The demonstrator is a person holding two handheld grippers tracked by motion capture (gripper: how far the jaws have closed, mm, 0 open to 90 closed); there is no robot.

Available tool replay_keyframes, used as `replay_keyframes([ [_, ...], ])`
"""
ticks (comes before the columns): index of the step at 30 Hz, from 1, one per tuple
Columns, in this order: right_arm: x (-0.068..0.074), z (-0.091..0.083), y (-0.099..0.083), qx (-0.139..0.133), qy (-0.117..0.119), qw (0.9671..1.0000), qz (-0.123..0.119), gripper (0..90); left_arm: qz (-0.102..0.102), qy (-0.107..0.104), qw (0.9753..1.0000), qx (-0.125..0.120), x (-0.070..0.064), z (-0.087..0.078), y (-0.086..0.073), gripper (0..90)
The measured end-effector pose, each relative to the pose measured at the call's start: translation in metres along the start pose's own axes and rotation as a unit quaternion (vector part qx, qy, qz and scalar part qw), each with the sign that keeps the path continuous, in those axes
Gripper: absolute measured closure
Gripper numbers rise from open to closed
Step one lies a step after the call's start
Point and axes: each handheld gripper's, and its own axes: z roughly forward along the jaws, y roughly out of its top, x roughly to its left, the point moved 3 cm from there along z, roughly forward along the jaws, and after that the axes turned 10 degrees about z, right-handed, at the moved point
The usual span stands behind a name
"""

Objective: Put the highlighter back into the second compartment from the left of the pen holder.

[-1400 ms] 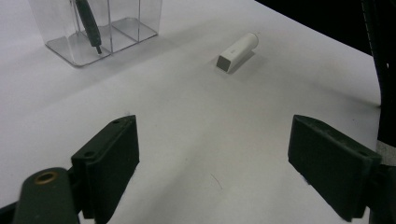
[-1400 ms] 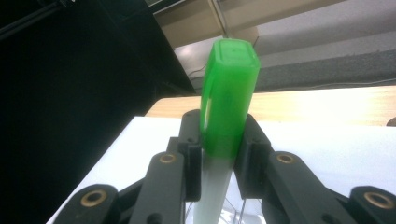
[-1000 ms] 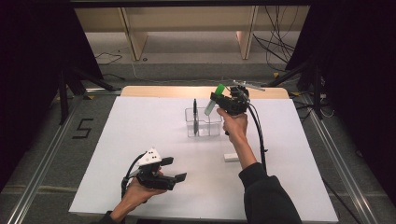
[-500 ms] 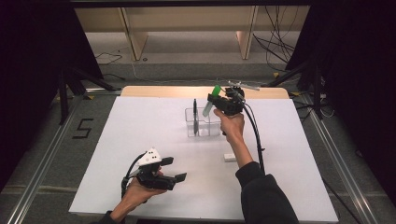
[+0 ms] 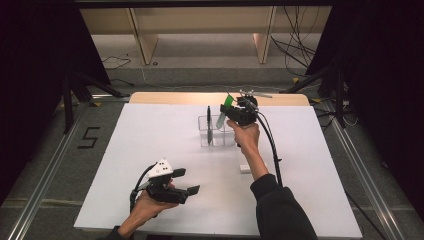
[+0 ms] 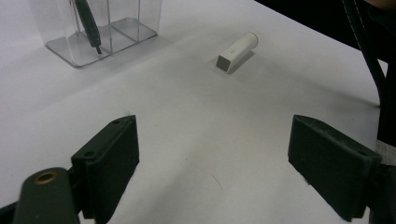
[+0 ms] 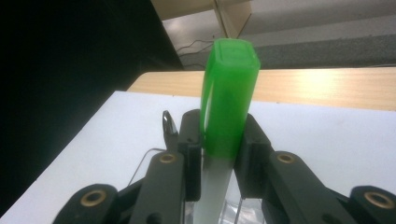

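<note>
While it has nothing to carry, the left gripper rests low over the near left part of the white table, cradled in the person's left hand; its jaws stand wide apart with only bare table between them, as the left gripper view makes plain. Parked there, it is well clear of the work and leaves the middle of the table free for the other arm.

Further right, near the table's centre, stands the clear organizer, divided into compartments. A black pen already stands upright in its left compartment, which suggests the box is there to collect the writing things.

Just above the organizer's right part, the right gripper holds the green-capped marker, its jaws closed on the marker just below the cap. The marker hangs tip down and slightly tilted over the box, a grip that likely lets the pale barrel slide straight into an open compartment.

Near the right forearm, a small white cap lies flat on the table, apart from the organizer and untouched.
</note>
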Motion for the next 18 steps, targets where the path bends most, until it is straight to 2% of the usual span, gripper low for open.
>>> replay_keyframes([
  [8,-0.0005,0.0043,-0.0041,0.012,-0.002,0.9999,-0.01,75.5,0.0,0.0,1.0,0.0,0.0,0.0001,-0.0001,16.0],
  [18,-0.0011,0.0077,-0.0075,0.025,-0.005,0.9996,-0.011,75.5,0.0,0.0,1.0,0.0,-0.0003,0.0005,-0.0003,16.0],
])
